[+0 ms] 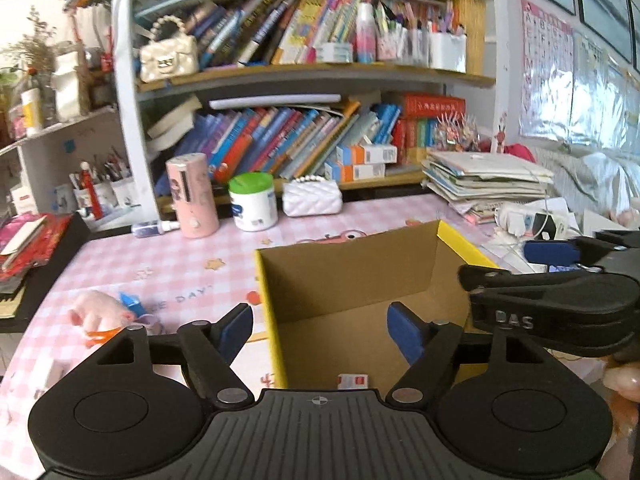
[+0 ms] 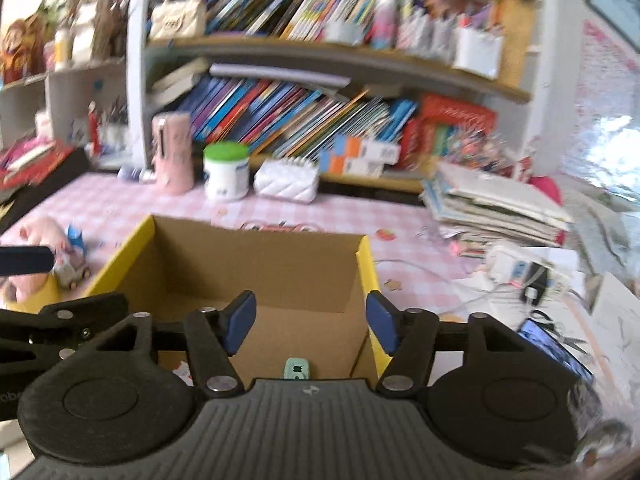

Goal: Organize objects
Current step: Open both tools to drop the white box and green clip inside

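Cardboard makes up the open brown box with yellow edges (image 1: 352, 280) that sits in the middle of the pink checked table (image 1: 160, 264), right under both my hands. My left gripper (image 1: 320, 330) has its blue pads apart, and nothing is between them. My right gripper (image 2: 312, 320) is open too, and empty.

Down on the box floor I see a small white and red packet (image 1: 353, 381) on the near side, and a little mint green thing (image 2: 296, 369) too.

More things wait on the table. A soft pink plush toy (image 1: 100, 312) lies to the left of the box. I think it is light and squashy, so I would pinch it around its fat middle. A small toy car (image 2: 72, 272) sits beside it. It looks hard and may roll away, so I would grab its sides. The round white tub with a green lid (image 1: 253, 202) stands far back. It may be slippery, so I would hold it low.
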`<act>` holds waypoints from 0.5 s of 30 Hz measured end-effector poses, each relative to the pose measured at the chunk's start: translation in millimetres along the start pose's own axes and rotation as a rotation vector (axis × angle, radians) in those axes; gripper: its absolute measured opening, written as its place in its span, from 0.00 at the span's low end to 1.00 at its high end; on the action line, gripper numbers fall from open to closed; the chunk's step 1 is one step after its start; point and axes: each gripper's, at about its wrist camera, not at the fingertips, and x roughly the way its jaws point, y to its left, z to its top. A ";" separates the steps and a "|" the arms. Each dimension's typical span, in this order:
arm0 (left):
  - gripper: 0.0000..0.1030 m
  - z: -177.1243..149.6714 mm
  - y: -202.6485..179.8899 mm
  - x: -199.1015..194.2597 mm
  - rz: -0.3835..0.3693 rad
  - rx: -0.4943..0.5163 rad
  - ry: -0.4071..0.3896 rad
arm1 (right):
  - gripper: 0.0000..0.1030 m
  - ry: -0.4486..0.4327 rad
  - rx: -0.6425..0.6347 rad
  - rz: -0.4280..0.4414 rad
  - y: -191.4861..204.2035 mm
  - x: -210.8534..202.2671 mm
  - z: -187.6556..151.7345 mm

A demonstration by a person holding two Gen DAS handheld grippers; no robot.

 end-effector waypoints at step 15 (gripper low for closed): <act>0.79 -53.0 64.9 -47.2 0.033 -0.036 0.073 | 0.67 0.049 0.044 -0.128 67.4 -68.3 -43.8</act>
